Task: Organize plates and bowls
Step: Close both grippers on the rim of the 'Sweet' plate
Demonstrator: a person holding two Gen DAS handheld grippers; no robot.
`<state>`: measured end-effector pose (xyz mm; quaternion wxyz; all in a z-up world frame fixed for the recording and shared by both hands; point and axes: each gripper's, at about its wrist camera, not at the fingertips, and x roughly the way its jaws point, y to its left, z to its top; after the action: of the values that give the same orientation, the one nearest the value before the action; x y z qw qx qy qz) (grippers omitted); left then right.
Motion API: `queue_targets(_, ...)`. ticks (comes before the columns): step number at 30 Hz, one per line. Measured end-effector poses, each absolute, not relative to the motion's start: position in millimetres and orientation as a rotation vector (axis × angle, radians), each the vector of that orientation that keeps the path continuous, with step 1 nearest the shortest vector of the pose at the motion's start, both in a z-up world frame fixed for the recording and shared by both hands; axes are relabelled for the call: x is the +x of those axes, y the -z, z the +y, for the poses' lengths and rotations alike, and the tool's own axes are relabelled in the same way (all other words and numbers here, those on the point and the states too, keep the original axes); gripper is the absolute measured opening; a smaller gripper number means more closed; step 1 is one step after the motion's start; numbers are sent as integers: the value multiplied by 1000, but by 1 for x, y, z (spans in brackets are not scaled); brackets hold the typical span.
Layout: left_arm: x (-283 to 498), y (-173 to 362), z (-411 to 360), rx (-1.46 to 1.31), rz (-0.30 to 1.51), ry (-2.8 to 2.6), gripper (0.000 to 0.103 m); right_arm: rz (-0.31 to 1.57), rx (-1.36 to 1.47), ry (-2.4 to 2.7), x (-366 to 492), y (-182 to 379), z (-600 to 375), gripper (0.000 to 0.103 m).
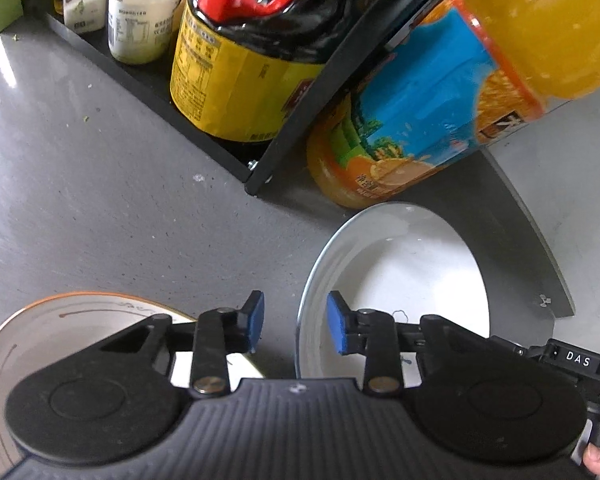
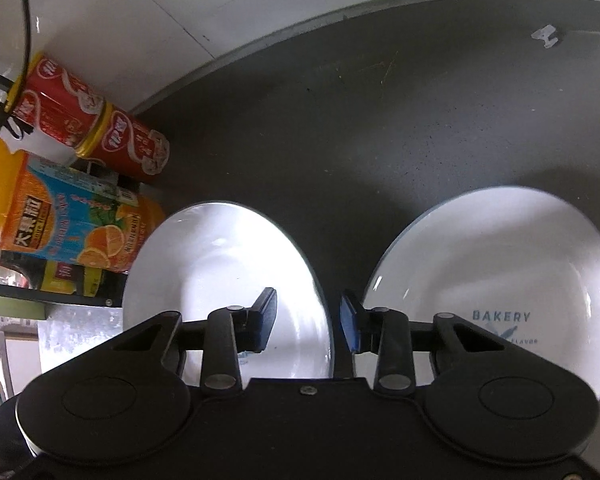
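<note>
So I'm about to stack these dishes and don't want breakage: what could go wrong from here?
1. The left gripper straddles the rim of the white plate; a thin-edge pinch may slip.
2. The orange juice bottle stands close behind that plate, so lifting or tilting it could knock the bottle.
3. The right gripper sits open between that plate and the BAKERY plate, whose rims are close; moving either might clink them together.

Grey countertop (image 1: 80,184), black rack (image 1: 148,84), juice bottle (image 1: 400,140), three plates (image 2: 228,264), red cans (image 2: 100,128)
</note>
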<state>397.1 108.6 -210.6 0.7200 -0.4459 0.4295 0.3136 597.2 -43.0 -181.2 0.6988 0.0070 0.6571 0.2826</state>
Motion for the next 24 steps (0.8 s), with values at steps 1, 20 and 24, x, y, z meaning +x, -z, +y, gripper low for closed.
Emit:
queue_targets(1,397,214,110,-992,953,-697,29,1470,12,-630,597,184,-41,35)
queue_targets(20,404,230,114,-1064,919,-616,12,1445,-100,-689,588,189,-31,12)
queue_targets(24,400,216,114,-1055,862,-571,12,1423,-83,-689,589,179,-35,11)
